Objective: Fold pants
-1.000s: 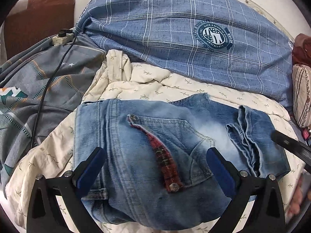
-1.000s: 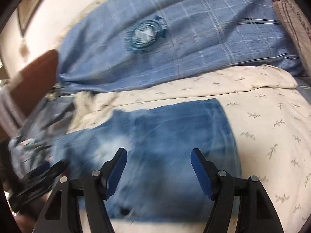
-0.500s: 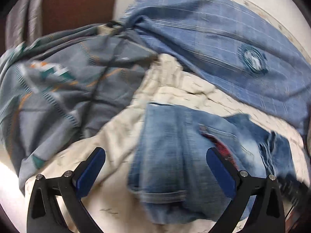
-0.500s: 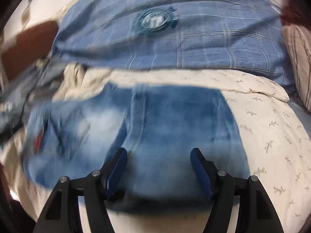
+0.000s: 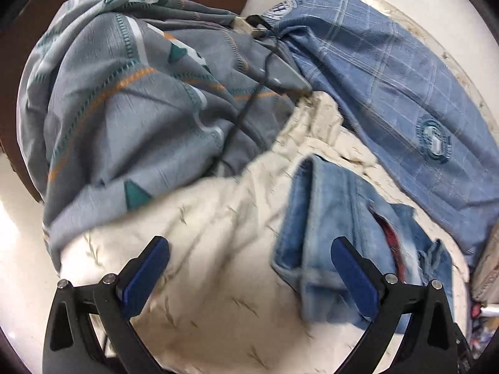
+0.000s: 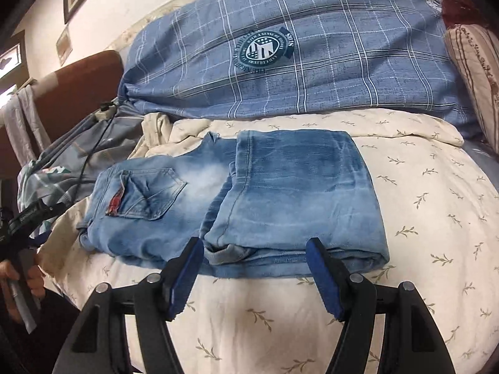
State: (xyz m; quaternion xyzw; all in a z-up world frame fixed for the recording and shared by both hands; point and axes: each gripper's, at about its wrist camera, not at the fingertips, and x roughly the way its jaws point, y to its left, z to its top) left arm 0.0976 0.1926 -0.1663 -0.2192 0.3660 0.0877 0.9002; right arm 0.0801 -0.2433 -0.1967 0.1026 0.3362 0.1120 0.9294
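the bed [image 6: 421, 218], under a cream leaf-print cover, carries a blue plaid pillow [image 6: 312, 78] at the back and a grey quilt [image 5: 140, 109] to the left. the jeans [image 6: 280, 202] lie across the middle, legs already folded over the seat. denim looks heavy, soft and grippy; best taken at the thick folded edge nearest. left gripper [image 5: 249, 277] and right gripper [image 6: 254, 277] both stand wide and empty.
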